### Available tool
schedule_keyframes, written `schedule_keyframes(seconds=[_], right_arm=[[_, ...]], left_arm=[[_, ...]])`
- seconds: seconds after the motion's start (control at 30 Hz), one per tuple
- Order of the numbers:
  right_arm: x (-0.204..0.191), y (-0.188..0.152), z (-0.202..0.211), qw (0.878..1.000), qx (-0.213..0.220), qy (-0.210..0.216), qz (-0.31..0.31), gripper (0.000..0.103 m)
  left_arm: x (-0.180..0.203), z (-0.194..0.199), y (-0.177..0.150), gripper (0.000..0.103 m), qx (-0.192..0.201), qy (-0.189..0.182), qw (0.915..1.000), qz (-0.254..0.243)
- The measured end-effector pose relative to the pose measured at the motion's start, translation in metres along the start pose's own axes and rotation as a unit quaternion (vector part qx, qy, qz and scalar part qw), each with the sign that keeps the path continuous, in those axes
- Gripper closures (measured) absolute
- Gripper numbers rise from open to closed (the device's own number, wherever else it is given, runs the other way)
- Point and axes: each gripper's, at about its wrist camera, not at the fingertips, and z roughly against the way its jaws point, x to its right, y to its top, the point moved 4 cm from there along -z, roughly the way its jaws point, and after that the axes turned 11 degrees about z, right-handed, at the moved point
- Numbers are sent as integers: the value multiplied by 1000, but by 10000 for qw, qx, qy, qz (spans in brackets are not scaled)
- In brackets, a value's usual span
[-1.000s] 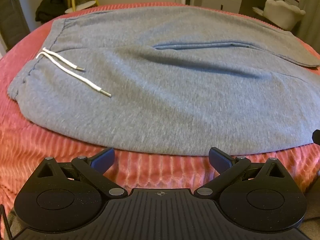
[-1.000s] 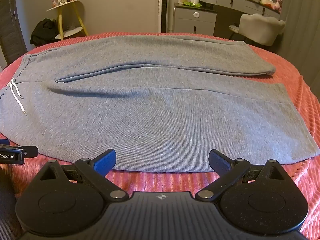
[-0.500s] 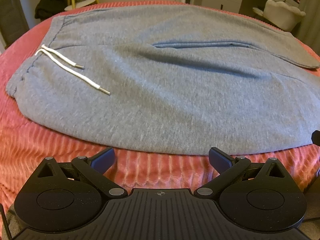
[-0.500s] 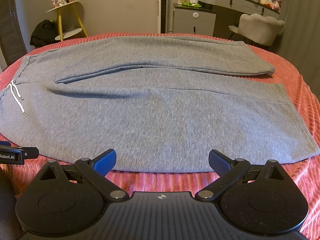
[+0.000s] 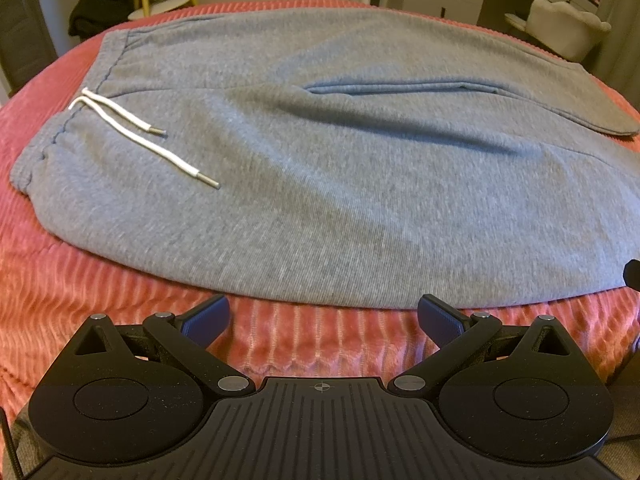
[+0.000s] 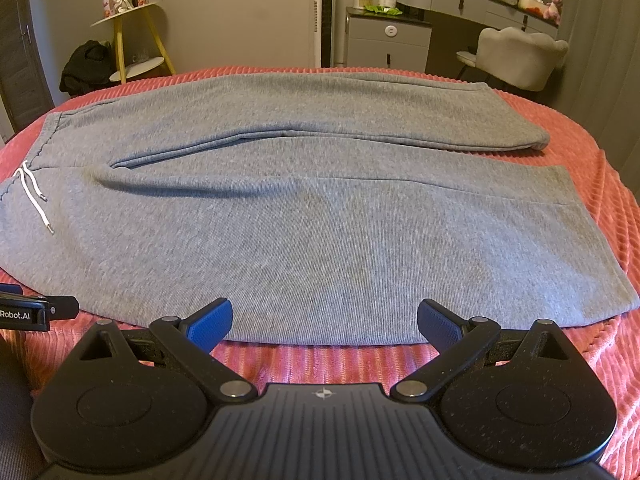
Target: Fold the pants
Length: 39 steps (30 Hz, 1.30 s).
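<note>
Grey pants [image 6: 320,216] lie flat across the bed [image 5: 280,336] w/ its red ribbed cover, waistband to the left, legs running right, far leg just beside the near one. Nothing folded yet, as far as I can judge.

Left tongs [image 5: 323,316] spread apart, empty, just short of the near hem edge by the waist end. Right tongs [image 6: 325,318] also apart, empty; in the right wrist view its left finger tip overlaps the near leg edge, contact unclear.

Risks from here:
- Thick fleece: tongs may pinch only the top layer, so the bottom layer stays behind & the fold goes crooked.
- Plush cover could get caught along w/ the fabric & drag up.
- Drawstring [image 5: 132,132] lies loose on top; may flop out or bunch inside the fold.
- Crease near the crotch [image 6: 192,186] prob. gets trapped if not smoothed.
- Uneven lift between the two sides = skewed legs.
</note>
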Motion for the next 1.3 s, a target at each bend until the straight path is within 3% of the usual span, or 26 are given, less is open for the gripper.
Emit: schedule_keyframes(seconds=[1.3], right_arm=[[-1, 1, -1, 10000, 26, 12, -43, 4]], left_arm=[[0, -1, 0, 0, -95, -22, 9999, 27]])
